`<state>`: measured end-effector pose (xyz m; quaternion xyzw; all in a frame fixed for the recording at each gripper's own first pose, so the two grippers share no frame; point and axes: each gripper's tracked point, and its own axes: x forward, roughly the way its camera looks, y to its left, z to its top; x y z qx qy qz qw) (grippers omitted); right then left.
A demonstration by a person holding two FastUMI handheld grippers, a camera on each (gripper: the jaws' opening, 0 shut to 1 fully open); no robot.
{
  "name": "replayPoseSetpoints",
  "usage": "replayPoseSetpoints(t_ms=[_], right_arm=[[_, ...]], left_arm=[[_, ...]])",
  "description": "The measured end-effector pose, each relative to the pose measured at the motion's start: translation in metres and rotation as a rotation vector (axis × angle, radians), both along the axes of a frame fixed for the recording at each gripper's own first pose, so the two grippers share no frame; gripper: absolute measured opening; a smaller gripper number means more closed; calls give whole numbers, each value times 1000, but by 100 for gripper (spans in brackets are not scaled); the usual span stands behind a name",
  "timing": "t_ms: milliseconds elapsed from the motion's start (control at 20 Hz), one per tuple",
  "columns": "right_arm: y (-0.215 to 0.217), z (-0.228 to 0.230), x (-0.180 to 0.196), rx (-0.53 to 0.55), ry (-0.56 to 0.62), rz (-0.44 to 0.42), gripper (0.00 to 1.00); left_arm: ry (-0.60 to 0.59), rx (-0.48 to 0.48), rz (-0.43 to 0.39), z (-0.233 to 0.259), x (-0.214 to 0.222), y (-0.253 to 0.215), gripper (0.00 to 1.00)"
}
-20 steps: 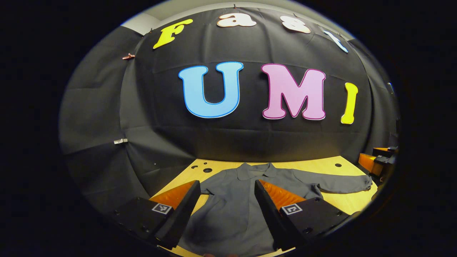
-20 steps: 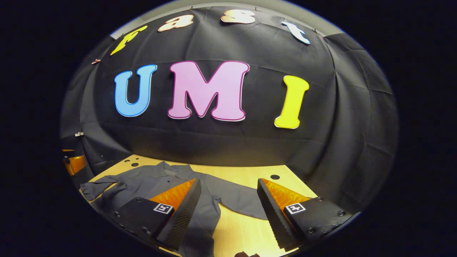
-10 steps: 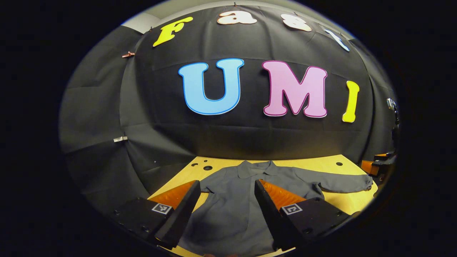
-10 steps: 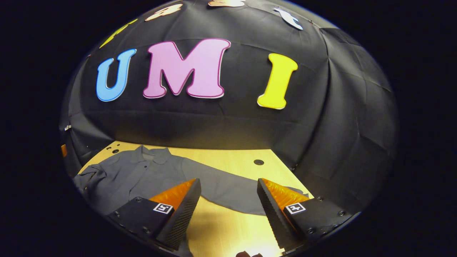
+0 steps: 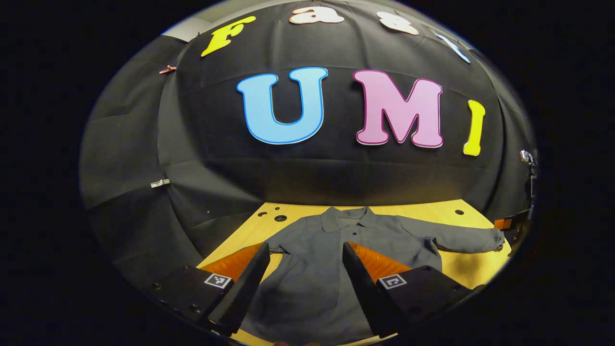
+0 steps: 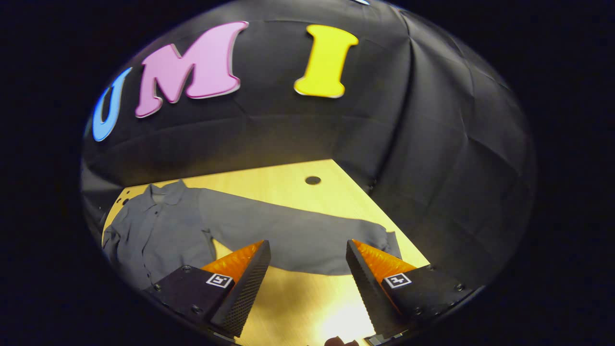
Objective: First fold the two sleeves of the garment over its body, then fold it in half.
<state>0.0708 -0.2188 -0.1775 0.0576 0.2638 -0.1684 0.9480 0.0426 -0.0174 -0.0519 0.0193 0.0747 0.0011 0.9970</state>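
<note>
Garment flat on the wooden counter, both sleeves unfolded.

Left hand-held gripper hovers with fingers apart above the shirt body; right hand-held gripper is also spread, empty, over bare wood just before the outstretched right sleeve. Farther back lie the collar and counter holes.

Grey collared garment lies flat on table, sleeves spread

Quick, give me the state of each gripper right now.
Left gripper: open, holding nothing, above the shirt body.
Right gripper: open, holding nothing, near the outstretched sleeve.
</note>
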Motion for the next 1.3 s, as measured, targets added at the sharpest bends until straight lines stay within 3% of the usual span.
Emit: replayPoseSetpoints(t_ms=[450, 850, 1300], right_arm=[[-72, -61, 10, 109, 121, -165, 98], [-123, -107, 12, 139, 194, -303, 98], [-137, -138, 14, 192, 245, -337, 99]], left_arm=[[70, 57, -17, -14, 12, -5, 95], [117, 70, -15, -23, 12, -14, 95], [138, 108, -48, -30, 12, -37, 94]])
